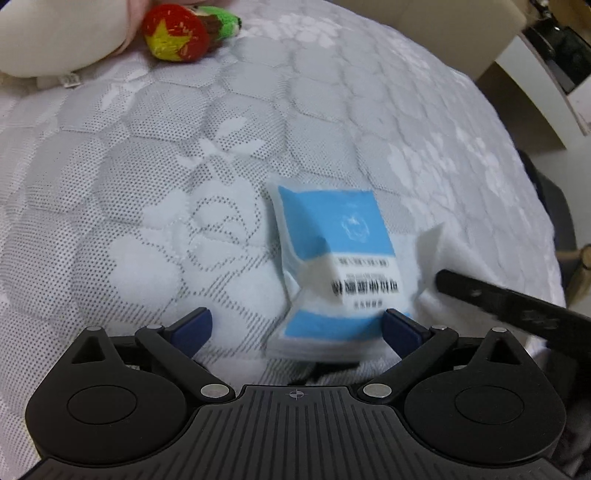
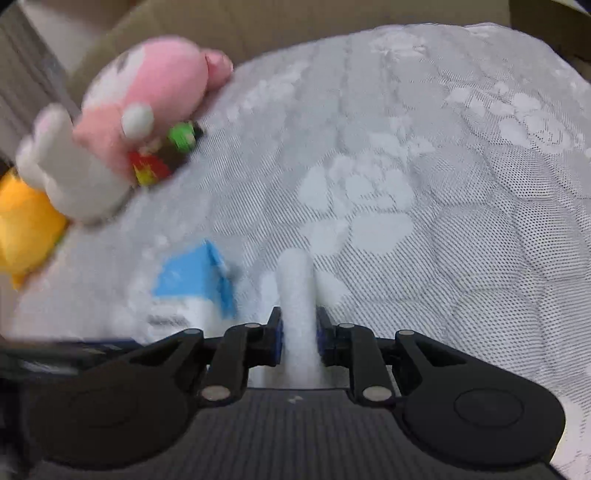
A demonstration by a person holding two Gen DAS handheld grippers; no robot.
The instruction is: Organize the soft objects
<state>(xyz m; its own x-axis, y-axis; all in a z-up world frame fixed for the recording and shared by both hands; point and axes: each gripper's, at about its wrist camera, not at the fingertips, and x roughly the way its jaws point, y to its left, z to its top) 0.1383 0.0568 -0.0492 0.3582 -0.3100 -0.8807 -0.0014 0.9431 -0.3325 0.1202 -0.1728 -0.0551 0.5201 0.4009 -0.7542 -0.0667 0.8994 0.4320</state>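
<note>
The blue-and-white packet (image 1: 334, 273) bore blurred, unreadable print. The left gripper (image 1: 297, 328) stood spread around it. The right gripper (image 2: 298, 338) pinched white cloth (image 2: 297, 295).

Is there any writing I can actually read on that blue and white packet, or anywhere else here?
Blue and white packet: a bold black line of characters, smaller lines above and below, and a faint white emblem; all too blurred to read.
Red plush with yellow star: a star shape only, no words.
Nothing else carries text.

Right gripper (image 2: 299, 338) clamps a white cloth fold (image 2: 295, 295) above the mattress (image 2: 443, 221); blue pack (image 2: 192, 280) lies left.
</note>
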